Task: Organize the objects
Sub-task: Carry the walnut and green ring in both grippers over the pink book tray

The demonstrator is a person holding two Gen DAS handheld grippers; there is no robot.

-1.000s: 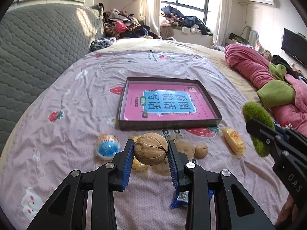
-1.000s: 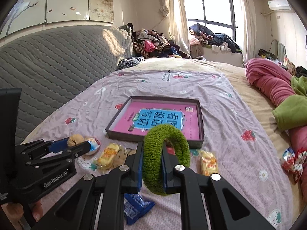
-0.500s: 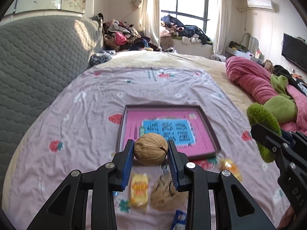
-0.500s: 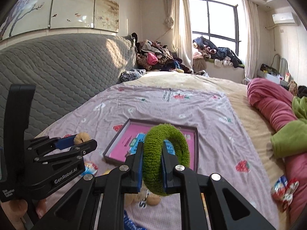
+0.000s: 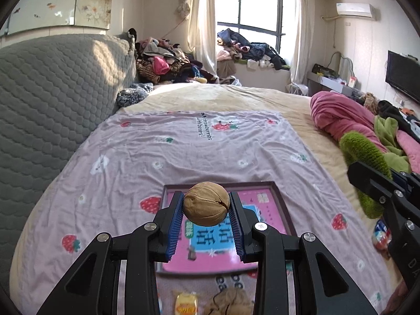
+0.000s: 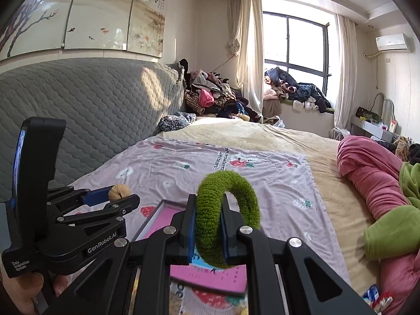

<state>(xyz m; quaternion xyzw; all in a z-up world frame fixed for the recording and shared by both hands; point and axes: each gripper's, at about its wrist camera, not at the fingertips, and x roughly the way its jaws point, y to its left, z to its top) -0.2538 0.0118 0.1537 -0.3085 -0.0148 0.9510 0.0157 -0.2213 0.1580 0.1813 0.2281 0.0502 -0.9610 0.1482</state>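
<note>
Walnut (image 5: 206, 204) pinched in my left gripper (image 5: 206, 210), green ring (image 6: 226, 216) in my right (image 6: 208, 227), both over the tray (image 5: 282, 204). Nothing dropped in yet, snacks (image 5: 186, 303) left on the bed.

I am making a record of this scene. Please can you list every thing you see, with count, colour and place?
round walnut: one, brown, between left gripper's pads
fuzzy ring: one, green, clamped in right gripper
shallow box tray: one, dark rim, pink inside, on strawberry-print sheet
strawberry-print sheet: one, lilac, on bed
wrapped snack: one, yellow, before tray
rolled quilt: one, pink, right side
quilted headboard: one, grey, left side
left gripper: black, shut
right gripper: black, shut
</note>
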